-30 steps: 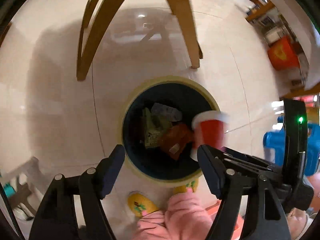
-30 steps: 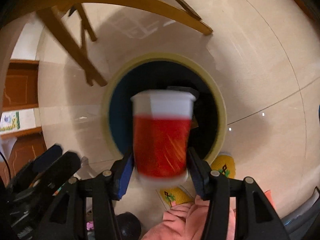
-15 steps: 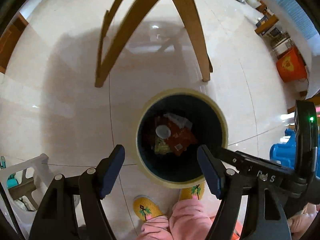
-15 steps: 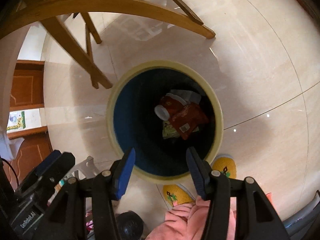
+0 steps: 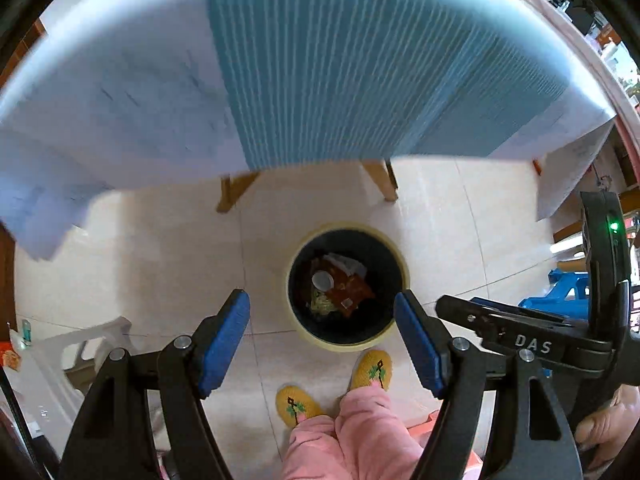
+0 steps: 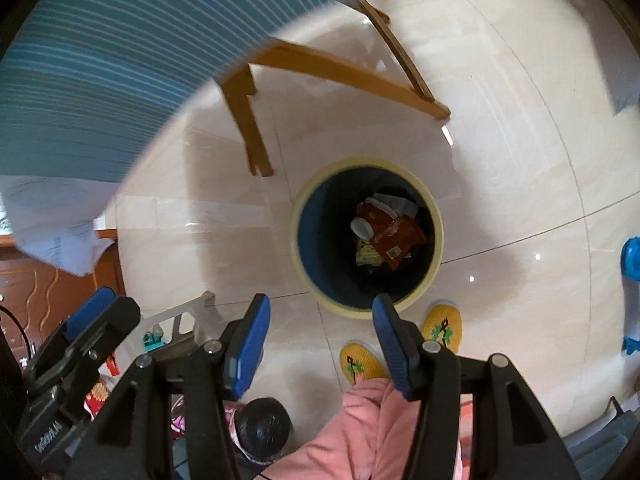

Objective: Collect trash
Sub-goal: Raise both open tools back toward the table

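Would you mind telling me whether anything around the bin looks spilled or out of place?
Nothing stands out. The bin stands upright, the cup and wrappers lie inside it, and no litter shows on the floor around it.

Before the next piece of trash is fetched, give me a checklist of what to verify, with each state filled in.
1. Left hand-held gripper empty and open: ok, nothing between its blue pads.
2. Right hand-held gripper empty and open: ok.
3. Red cup inside the trash bin: ok, it lies among the wrappers at the bottom.
4. Bin upright on the floor: ok, its mouth faces up, just ahead of the yellow slippers.
5. Room left in the bin: ok, the trash sits low.
6. Next piece of trash located: cannot tell; the table with the blue striped cloth shows only blurred, with nothing made out on it.
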